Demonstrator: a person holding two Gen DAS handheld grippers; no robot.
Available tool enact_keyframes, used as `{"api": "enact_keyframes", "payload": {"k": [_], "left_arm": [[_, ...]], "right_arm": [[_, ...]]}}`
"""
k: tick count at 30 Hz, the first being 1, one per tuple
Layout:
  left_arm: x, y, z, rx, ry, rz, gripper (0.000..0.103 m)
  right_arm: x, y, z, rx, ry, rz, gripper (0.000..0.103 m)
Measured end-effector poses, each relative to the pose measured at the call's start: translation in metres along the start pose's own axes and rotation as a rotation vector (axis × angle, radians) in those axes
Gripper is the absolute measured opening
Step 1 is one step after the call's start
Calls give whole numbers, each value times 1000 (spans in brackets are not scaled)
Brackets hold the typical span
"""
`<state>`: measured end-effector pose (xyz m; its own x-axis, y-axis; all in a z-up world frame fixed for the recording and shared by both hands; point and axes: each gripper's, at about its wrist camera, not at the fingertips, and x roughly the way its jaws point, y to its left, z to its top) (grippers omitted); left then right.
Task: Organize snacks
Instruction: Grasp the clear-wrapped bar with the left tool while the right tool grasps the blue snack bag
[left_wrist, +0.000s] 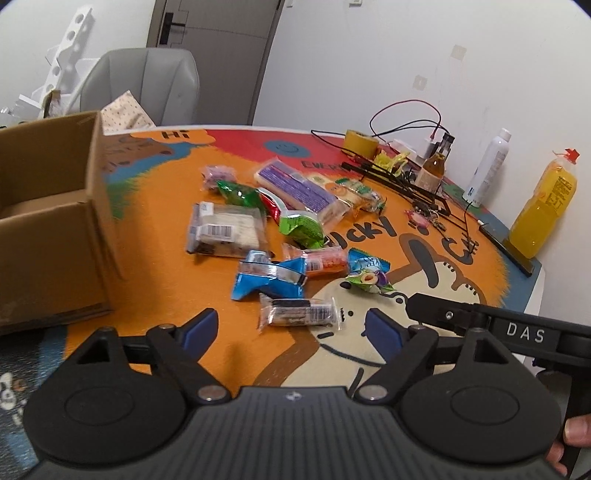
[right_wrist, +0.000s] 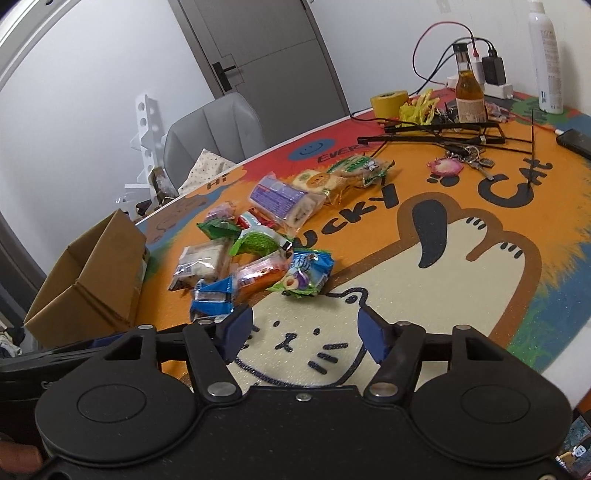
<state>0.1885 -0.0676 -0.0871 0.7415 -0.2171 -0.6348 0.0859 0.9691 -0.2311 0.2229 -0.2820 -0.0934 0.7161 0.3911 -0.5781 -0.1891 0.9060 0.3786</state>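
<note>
On the mat (left_wrist: 229, 354) beside the box (left_wrist: 48, 229), snacks (left_wrist: 280, 229) heaped loose, nearest wrapper (left_wrist: 299, 314) judged light, crinkly, slippery, best pinched across its flat middle; left gripper (left_wrist: 291, 326) jaws wide, empty, right gripper (right_wrist: 306, 330) likewise wide, touching nothing.
</note>
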Motion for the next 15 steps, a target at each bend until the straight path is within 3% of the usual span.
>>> {"api": "enact_keyframes", "payload": {"k": [7,15], "left_arm": [[29,-8,5,9,28,15,84],[50,-11,2,5,32,58,75]], "right_arm": [[14,-16,7,43,12,11,61],[32,-20,14,65,24,35,61]]}}
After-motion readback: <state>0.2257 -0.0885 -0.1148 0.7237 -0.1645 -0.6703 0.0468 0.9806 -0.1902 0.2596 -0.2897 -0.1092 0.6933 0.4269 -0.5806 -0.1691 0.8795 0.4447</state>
